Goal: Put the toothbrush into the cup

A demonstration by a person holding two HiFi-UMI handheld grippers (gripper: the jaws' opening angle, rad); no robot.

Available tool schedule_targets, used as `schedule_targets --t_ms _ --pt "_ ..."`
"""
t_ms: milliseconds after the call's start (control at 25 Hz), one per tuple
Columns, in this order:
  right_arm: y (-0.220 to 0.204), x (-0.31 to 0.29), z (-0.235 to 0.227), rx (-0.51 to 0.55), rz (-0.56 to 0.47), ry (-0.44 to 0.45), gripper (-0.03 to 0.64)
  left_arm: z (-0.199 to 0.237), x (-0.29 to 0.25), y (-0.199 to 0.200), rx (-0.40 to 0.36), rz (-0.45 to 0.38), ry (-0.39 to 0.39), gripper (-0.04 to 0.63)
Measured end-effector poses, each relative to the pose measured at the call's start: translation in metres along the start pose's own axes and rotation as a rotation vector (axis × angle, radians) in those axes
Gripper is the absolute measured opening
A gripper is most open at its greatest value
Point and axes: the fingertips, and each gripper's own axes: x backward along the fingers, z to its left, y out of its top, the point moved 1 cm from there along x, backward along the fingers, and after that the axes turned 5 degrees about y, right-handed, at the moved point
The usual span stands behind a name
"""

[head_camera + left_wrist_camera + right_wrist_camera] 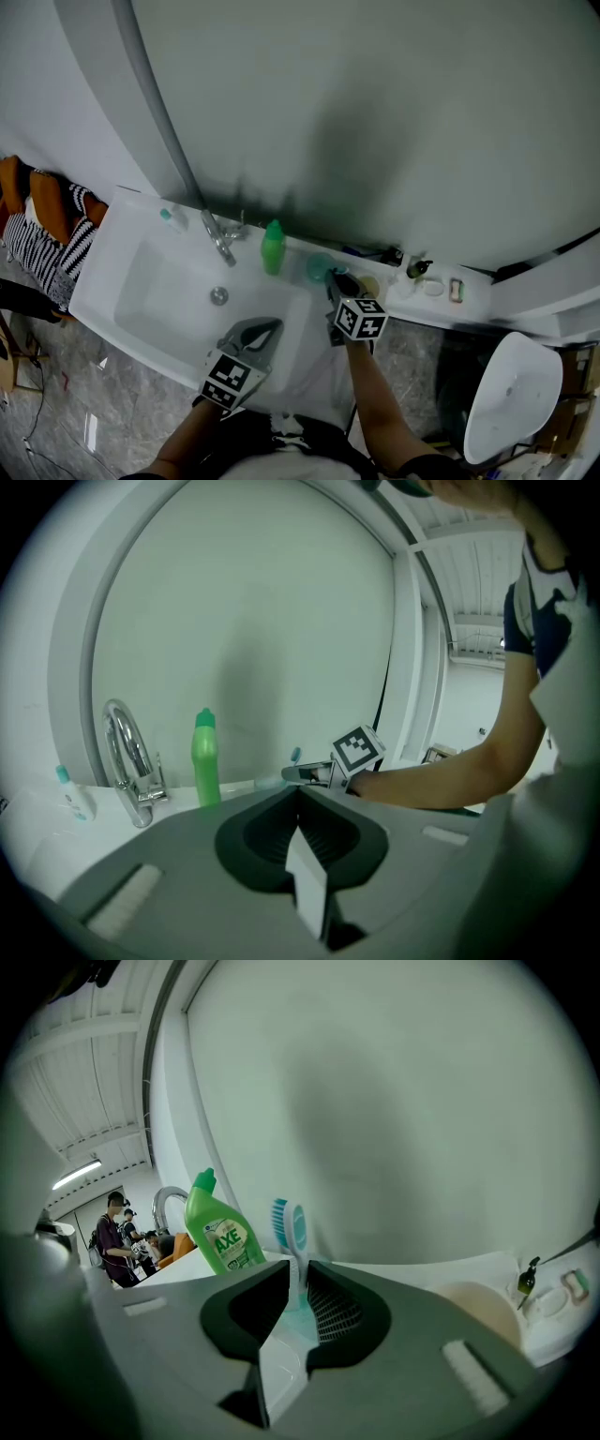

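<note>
A large round mirror (375, 112) with a smooth pale face fills the wall behind a glossy white tabletop (120, 217), whose shallow rectangular basin (155, 281) lies towards the left end. Over the tabletop's front edge hangs the left claw (273, 326), matte grey plastic with a dark hollow behind its tips; its jaws are clenched tip to tip with nothing between them. The right claw (334, 279), of the same grey plastic with ribbed pads, reaches to the back edge right of the basin. Its jaws stand a little apart, released, with the toothbrush (290, 1232) upright in the narrow gap and the pads not seen to press on it. A green plastic bottle (273, 248) with a tapered cap stands at the back edge near the middle. The curved chrome faucet (220, 239) rises left of it, behind the basin. The teal cup (317, 268), round and translucent, sits at the back edge between the bottle and the right claw's tips. The toothbrush has a white neck and a head of blue and white bristles; its teal lower handle sinks from sight between the jaws, so I cannot tell whether its end is in the cup.
</note>
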Motion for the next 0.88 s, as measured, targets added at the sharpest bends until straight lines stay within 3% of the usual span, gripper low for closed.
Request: schedule_targets --t_ms 880 --pt "-0.017 0.006 0.002 0.057 0.145 -0.051 0.118 -0.006 0.003 0.002 -0.027 -0.012 -0.027 0.0"
